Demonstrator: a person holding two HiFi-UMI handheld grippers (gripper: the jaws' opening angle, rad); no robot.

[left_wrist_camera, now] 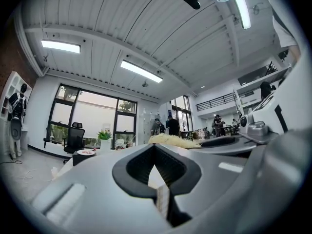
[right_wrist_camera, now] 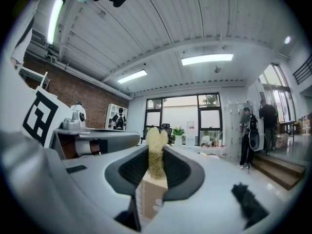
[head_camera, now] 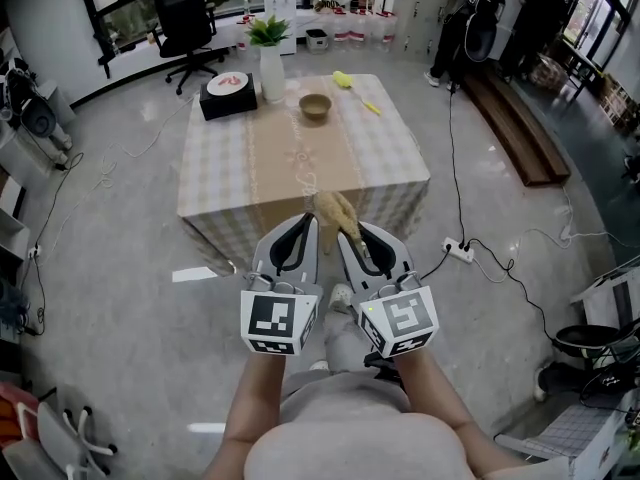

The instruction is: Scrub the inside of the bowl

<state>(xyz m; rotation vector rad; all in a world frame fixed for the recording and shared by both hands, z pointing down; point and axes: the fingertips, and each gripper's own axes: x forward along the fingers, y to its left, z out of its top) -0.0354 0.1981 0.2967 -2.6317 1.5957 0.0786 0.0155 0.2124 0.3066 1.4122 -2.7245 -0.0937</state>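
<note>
Reading first: the marker cubes [head_camera: 280,320] on both tongs carry black-and-white square patterns, no words. The black box [head_camera: 228,95] at the tabletop's far left corner shows a red-and-white round emblem, its print too small to read.

Round about: the tabletop [head_camera: 240,168] wears a pale checked cloth. A plant in a white vase [head_camera: 271,68] stands beside the box, and a yellow brush [head_camera: 352,86] lies near the far right corner. Behind, an office chair [head_camera: 187,13]; off to the right a wooden bench [head_camera: 515,123] and a person [head_camera: 465,23] standing; a power strip [head_camera: 459,251] with cables on the floor.

The tongs are held side by side, short of the tabletop's near edge. The left tongs [head_camera: 310,220] are together with nothing between them. The right tongs [head_camera: 352,236] are clamped on a straw-coloured fibrous scrubber [head_camera: 336,211] that sticks out past the tips.

And the bowl [head_camera: 315,106]: small, round, brown, upright, on the far part of the tabletop, just right of the vase, near the brush, well apart from both tongs.
</note>
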